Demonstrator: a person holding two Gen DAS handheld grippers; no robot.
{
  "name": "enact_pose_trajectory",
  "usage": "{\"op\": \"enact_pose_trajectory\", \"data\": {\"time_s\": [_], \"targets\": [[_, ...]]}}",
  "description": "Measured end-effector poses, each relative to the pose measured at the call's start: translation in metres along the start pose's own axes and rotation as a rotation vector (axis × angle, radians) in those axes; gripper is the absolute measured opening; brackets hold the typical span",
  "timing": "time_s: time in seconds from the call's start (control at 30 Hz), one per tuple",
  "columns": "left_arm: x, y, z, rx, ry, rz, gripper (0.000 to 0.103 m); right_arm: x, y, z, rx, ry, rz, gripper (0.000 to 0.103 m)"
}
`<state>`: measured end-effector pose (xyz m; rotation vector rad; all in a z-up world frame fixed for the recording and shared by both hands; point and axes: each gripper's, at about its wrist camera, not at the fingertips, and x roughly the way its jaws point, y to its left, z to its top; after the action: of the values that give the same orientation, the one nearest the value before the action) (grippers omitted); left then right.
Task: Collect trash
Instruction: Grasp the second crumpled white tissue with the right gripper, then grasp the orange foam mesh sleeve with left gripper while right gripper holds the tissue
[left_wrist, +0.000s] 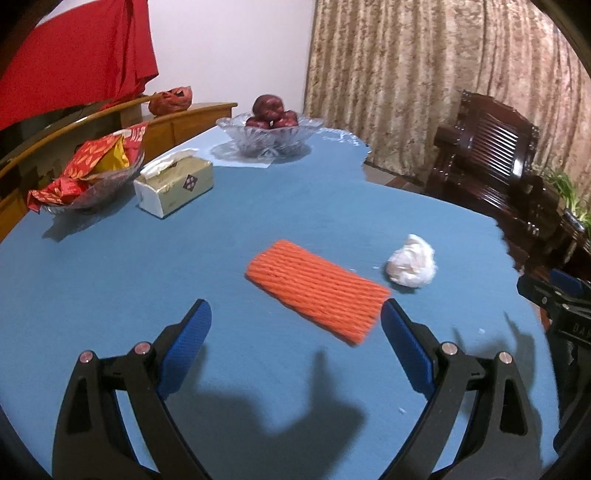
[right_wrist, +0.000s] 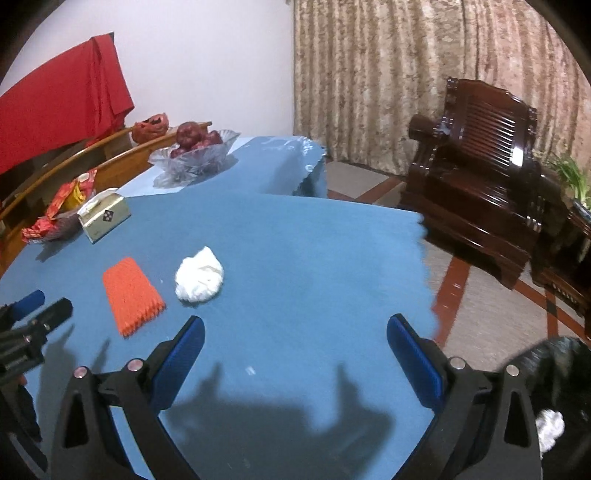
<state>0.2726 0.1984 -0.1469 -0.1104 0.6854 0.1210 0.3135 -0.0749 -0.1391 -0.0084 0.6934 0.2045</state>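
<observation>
Left gripper (left_wrist: 295, 317) gapes wide and empty just short of the orange foam net (left_wrist: 317, 290); right gripper (right_wrist: 295, 334) is likewise spread, holding nothing. The crumpled tissue (right_wrist: 199, 275) lies just right of the net on the blue tablecloth (right_wrist: 314, 243)

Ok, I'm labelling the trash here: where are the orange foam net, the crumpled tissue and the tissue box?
orange foam net (left_wrist: 317, 290): left wrist view, middle of its ribbed top.
crumpled tissue (right_wrist: 199, 275): right wrist view, centre of the wad.
tissue box (left_wrist: 175, 186): left wrist view, front side.
</observation>
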Motion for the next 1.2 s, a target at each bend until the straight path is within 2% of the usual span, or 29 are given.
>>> {"op": "enact_pose_trajectory", "data": {"time_s": [0.2,0.57,0.77,0.87,0.9,1.03,1.2], "targets": [[0.031,0.024,0.009,-0.022,0.018,0.035,0.090,0.041,0.031,0.016,-0.017,0.017,0.042,0.097],[0.054,0.042,0.011,-0.040,0.042,0.045,0.090,0.095,0.072,0.023,-0.051,0.079,0.092,0.094],[0.058,0.043,0.011,-0.046,0.059,0.039,0.090,0.108,0.077,0.020,-0.062,0.126,0.138,0.077],[0.060,0.041,0.012,-0.038,0.063,0.041,0.090,0.109,0.076,0.020,-0.054,0.137,0.169,0.061],[0.060,0.039,0.012,-0.036,0.063,0.041,0.090,0.109,0.074,0.019,-0.049,0.146,0.182,0.051],[0.061,0.031,0.013,-0.028,0.069,0.028,0.090,0.106,0.067,0.018,-0.025,0.147,0.211,0.046],[0.065,0.011,0.013,-0.006,0.094,0.005,0.090,0.092,0.052,0.020,-0.015,0.113,0.188,0.046]]}}
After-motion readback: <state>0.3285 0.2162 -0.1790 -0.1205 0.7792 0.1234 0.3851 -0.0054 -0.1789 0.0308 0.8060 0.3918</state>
